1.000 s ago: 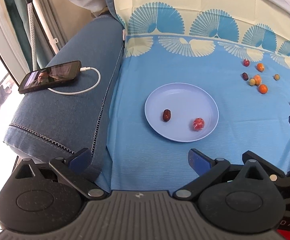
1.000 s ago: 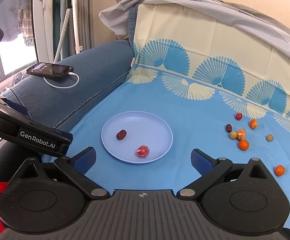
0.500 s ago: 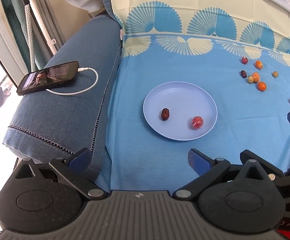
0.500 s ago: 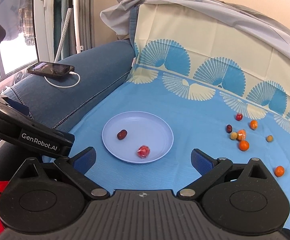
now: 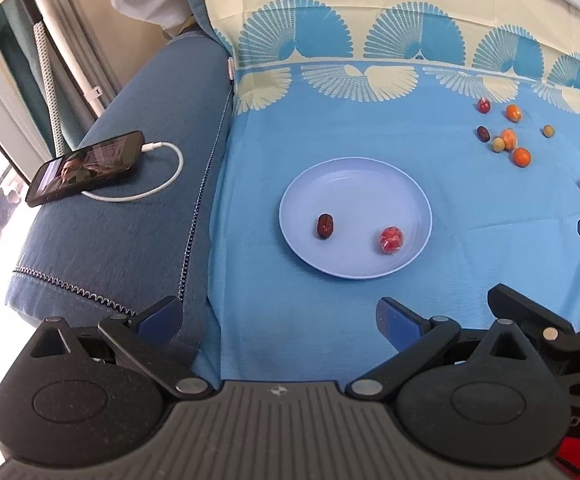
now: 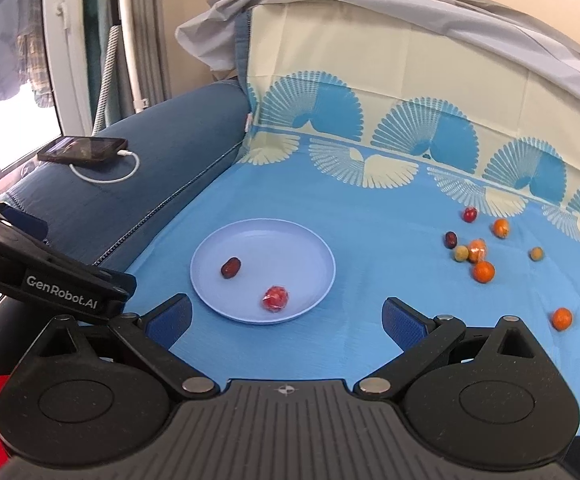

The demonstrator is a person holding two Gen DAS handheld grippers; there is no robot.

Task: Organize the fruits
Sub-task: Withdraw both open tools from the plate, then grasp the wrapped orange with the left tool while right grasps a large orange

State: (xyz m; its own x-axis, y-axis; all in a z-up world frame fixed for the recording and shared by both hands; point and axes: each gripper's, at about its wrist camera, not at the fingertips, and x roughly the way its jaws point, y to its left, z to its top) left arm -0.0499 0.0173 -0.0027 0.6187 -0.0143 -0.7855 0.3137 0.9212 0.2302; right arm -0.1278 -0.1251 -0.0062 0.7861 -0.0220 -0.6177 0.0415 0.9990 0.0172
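A pale blue plate (image 5: 370, 172) (image 6: 290, 232) lies on the blue cloth and holds a dark date (image 5: 324, 225) (image 6: 230, 267) and a wrapped red fruit (image 5: 391, 239) (image 6: 276, 298). Several small loose fruits, orange (image 5: 521, 156) (image 6: 483, 271), red (image 5: 483, 105) (image 6: 469, 214), dark and greenish, lie scattered on the cloth to the right. My left gripper (image 5: 277, 316) is open and empty, short of the plate. My right gripper (image 6: 285, 316) is open and empty, just in front of the plate.
A phone (image 5: 85, 166) (image 6: 81, 149) on a white charging cable lies on the blue sofa arm (image 5: 129, 232) at the left. The cloth-covered backrest (image 6: 390, 80) rises behind. A window and poles stand far left.
Both views shift slightly; the plate and fruits sit a little lower-left in the left view. Both grippers stay open and nothing on the cloth has moved.
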